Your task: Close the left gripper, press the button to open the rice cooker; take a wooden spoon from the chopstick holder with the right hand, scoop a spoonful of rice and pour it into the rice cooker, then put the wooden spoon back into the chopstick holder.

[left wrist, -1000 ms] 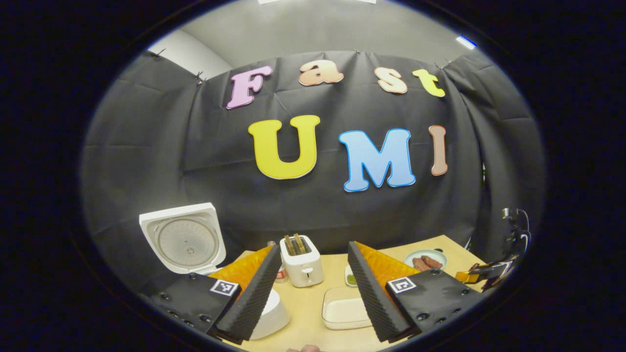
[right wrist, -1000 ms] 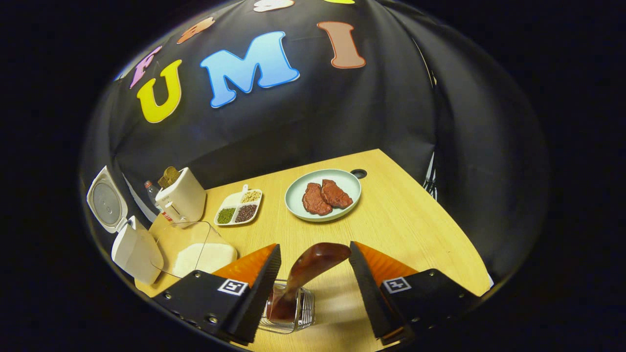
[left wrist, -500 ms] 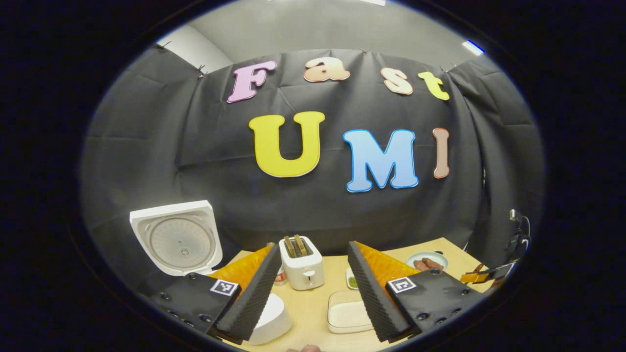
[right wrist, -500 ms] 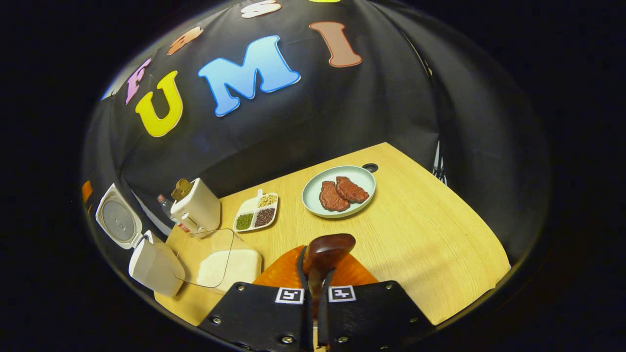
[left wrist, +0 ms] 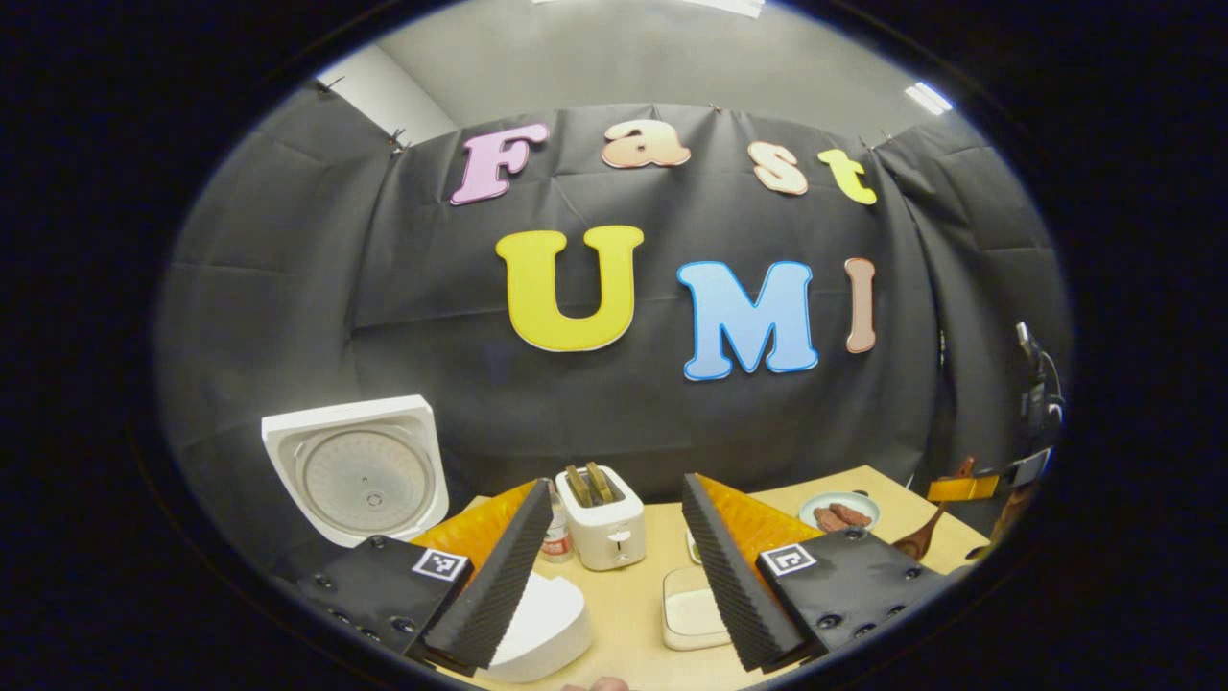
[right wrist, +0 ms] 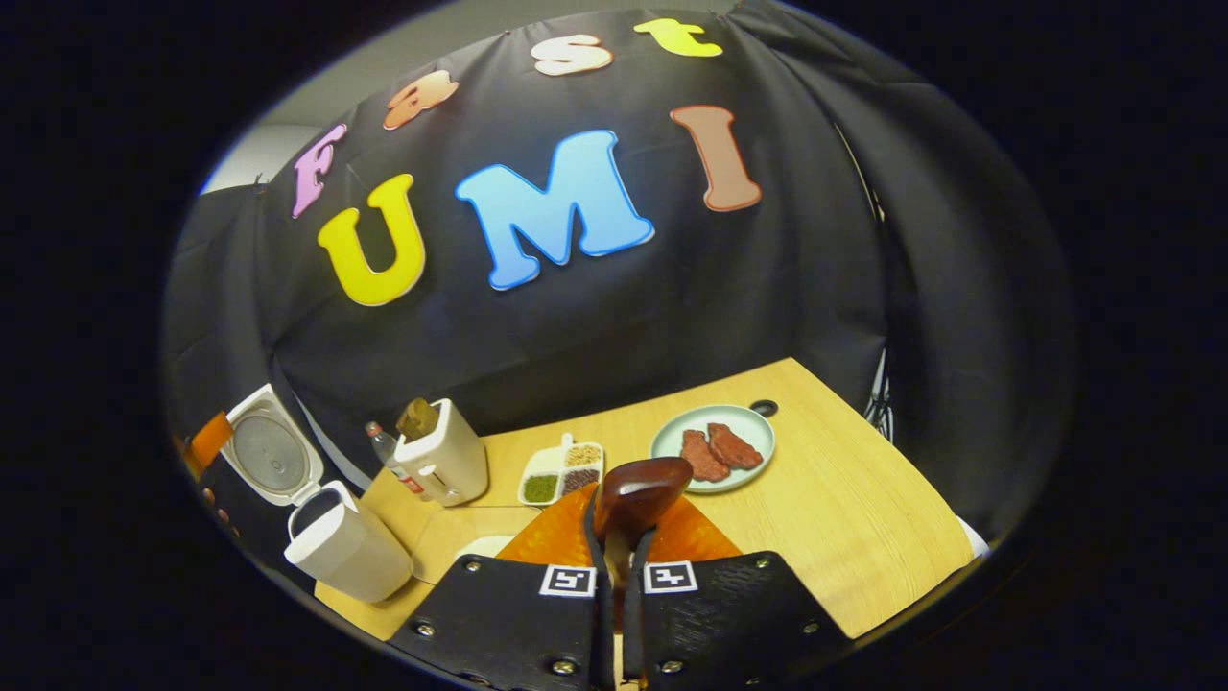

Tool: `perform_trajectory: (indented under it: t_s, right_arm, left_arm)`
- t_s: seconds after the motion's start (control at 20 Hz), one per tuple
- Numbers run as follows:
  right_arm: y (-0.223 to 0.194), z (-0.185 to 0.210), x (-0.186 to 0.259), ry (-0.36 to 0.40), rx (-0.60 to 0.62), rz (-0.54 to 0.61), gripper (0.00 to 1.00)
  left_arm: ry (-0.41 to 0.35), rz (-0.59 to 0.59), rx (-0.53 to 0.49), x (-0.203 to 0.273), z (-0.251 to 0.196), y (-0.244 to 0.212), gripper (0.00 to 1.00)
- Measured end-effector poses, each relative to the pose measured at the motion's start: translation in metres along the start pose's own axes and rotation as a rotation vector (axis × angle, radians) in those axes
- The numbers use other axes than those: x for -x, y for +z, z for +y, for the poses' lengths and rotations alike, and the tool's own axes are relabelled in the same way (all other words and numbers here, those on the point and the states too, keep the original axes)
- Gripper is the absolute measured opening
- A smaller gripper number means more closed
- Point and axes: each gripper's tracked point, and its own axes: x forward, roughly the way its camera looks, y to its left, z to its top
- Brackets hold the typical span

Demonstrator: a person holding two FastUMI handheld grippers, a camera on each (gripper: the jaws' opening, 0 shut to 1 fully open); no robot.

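right hand-held gripper (right wrist: 616, 557) is clamped on the spoon (right wrist: 638, 494), whose end sticks up between its fingers. left hand-held gripper (left wrist: 614, 566) gapes wide, holding nothing; the cooker (left wrist: 537, 629) sits just below-left of it, lid (left wrist: 357, 470) up, on the surface (left wrist: 624, 600).

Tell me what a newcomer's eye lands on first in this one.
Probably the wooden spoon, clamped upright between the fingers of the right gripper at the bottom of the right gripper view. Next, the rice cooker at far left, its lid flipped up. The left gripper hangs open over the table.
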Motion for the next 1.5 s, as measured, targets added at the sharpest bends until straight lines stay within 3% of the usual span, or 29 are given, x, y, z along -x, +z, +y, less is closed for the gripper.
perform_trajectory:
  t_s: [0.3,0.55,1.15,1.3,1.5]
  right_arm:
    - [0.019,0.079,-0.019,0.106,0.073,-0.037,0.04]
    - [-0.007,0.128,-0.050,0.140,0.189,-0.005,0.04]
    - [-0.131,0.143,-0.137,0.036,0.601,0.141,0.04]
    - [-0.144,0.152,-0.140,0.046,0.584,0.157,0.04]
    - [-0.164,0.175,-0.136,0.139,0.333,0.220,0.05]
  left_arm:
    - [-0.019,-0.005,-0.018,0.009,0.024,-0.006,0.95]
    - [-0.026,-0.001,-0.029,0.017,0.045,-0.010,0.96]
    - [-0.015,0.046,-0.059,0.014,0.101,-0.034,0.95]
    - [0.001,0.067,-0.061,0.013,0.114,-0.040,0.95]
    - [0.022,0.086,-0.038,0.011,0.124,-0.047,0.95]
